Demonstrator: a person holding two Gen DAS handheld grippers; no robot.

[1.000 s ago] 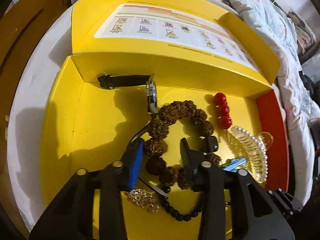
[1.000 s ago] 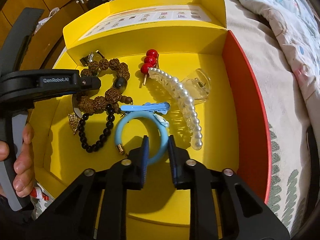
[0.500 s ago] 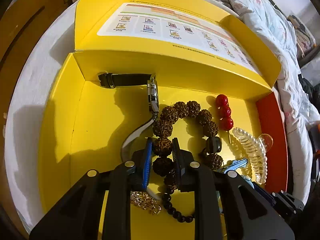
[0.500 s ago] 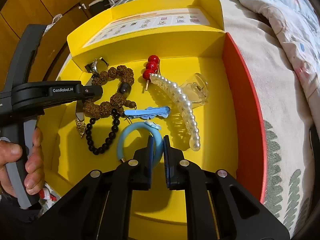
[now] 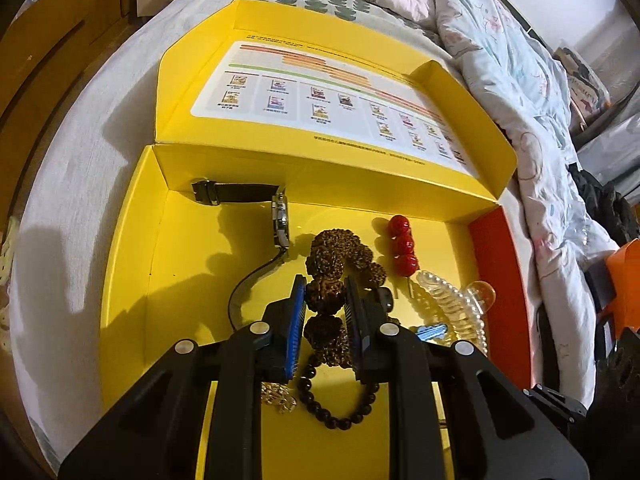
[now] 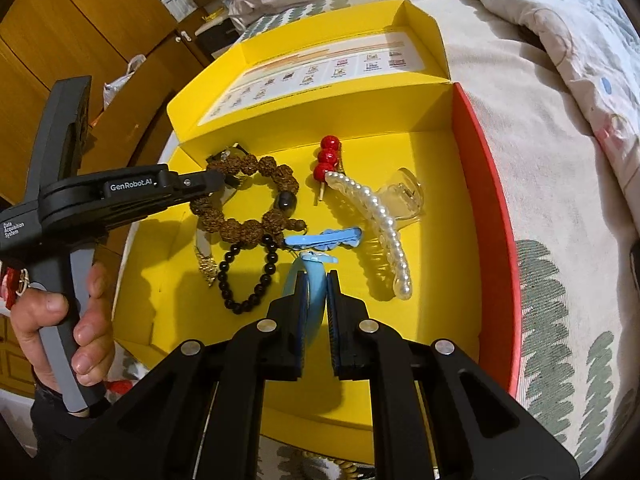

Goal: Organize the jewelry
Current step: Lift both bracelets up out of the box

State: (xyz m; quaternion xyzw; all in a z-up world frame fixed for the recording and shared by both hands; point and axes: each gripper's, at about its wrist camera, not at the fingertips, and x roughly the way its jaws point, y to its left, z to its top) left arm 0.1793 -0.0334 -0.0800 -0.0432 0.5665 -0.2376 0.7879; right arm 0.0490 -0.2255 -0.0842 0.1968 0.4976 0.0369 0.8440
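Inside an open yellow box [image 5: 132,280] on a bed lies a heap of jewelry. My left gripper [image 5: 325,286] is shut on a brown knobbly bead bracelet [image 5: 325,298], whose far loop [image 6: 256,196] shows in the right wrist view with the left gripper [image 6: 208,180] on it. My right gripper [image 6: 316,280] is shut on a light blue bangle [image 6: 314,300], held edge-on. A black bead bracelet [image 6: 248,280], a blue hair clip [image 6: 324,238], a pearl claw clip [image 6: 380,224], red beads on a stick [image 6: 328,158], a gold piece [image 5: 278,394] and a black-strapped watch [image 5: 280,216] rest on the box floor.
The box's lid [image 5: 320,92] with a printed sheet lies folded back behind it; its right wall [image 6: 492,208] is red. A rumpled quilt [image 5: 520,80] lies to the right, wooden cupboards [image 6: 60,40] to the left. A person's hand [image 6: 76,316] holds the left gripper's handle.
Both grippers went from open to shut: the left onto the brown bead bracelet, the right onto the blue bangle. Both have since risen a little, the bangle tipping up on edge.
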